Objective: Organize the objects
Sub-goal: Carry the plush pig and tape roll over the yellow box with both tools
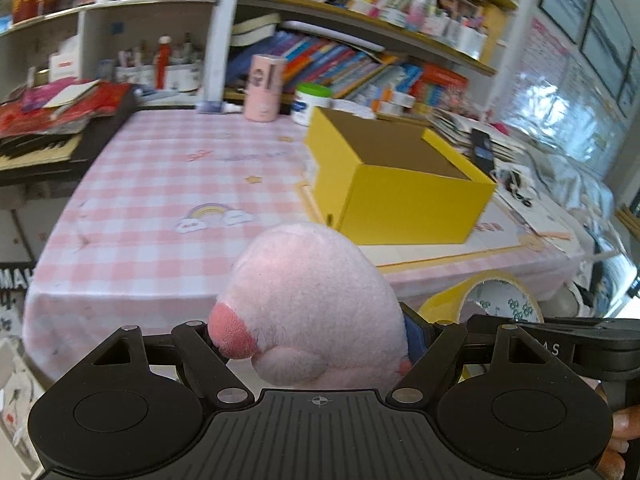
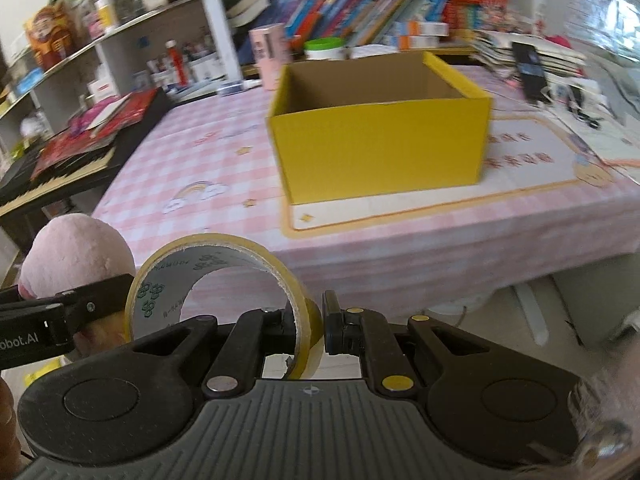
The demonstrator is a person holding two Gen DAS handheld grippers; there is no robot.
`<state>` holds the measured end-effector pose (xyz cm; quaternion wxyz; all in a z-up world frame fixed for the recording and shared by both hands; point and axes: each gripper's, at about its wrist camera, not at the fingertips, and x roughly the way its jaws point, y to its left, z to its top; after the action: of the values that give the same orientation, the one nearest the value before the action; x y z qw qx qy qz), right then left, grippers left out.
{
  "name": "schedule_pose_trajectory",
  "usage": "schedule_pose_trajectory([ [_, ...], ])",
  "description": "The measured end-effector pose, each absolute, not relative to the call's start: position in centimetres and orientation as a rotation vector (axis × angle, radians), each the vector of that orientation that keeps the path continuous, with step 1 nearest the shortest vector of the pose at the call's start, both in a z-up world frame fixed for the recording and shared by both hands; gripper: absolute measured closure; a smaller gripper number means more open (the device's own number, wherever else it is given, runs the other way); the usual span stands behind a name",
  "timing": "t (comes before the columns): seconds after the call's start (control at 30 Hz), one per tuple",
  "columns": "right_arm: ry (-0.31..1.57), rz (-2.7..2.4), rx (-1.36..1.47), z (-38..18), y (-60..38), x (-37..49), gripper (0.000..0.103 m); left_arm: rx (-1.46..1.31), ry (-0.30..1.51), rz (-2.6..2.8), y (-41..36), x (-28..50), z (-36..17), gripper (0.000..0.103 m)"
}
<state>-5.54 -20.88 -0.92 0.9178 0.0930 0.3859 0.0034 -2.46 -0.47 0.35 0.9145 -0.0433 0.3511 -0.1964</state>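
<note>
My left gripper (image 1: 316,340) is shut on a round pink plush toy (image 1: 316,304), which bulges up between its fingers in front of the table's near edge. The same plush toy (image 2: 76,256) shows at the left of the right wrist view. My right gripper (image 2: 308,328) is shut on the wall of a yellow tape roll (image 2: 216,280), held upright on its edge; the tape roll (image 1: 488,300) also appears low right in the left wrist view. An open yellow cardboard box (image 2: 380,148) stands on the pink checked tablecloth (image 2: 208,152); the part of its inside that shows is bare. The box (image 1: 400,196) lies ahead and right of the plush.
A pale mat with an orange border (image 2: 520,176) lies under the box. Behind it stand a pink cylinder (image 1: 264,88) and a white green-lidded jar (image 1: 310,102). Shelves of books (image 1: 360,60) fill the back. A keyboard with red booklets (image 2: 72,148) sits left; a phone (image 2: 530,68) and papers lie right.
</note>
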Motion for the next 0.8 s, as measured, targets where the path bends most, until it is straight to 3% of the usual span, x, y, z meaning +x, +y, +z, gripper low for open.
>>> schedule_pose_trajectory([
  [0.8, 0.814, -0.106, 0.252, -1.8, -27.7, -4.3, 0.093, -0.005, 0.726, -0.496, -7.7, 0.6, 0.4, 0.024],
])
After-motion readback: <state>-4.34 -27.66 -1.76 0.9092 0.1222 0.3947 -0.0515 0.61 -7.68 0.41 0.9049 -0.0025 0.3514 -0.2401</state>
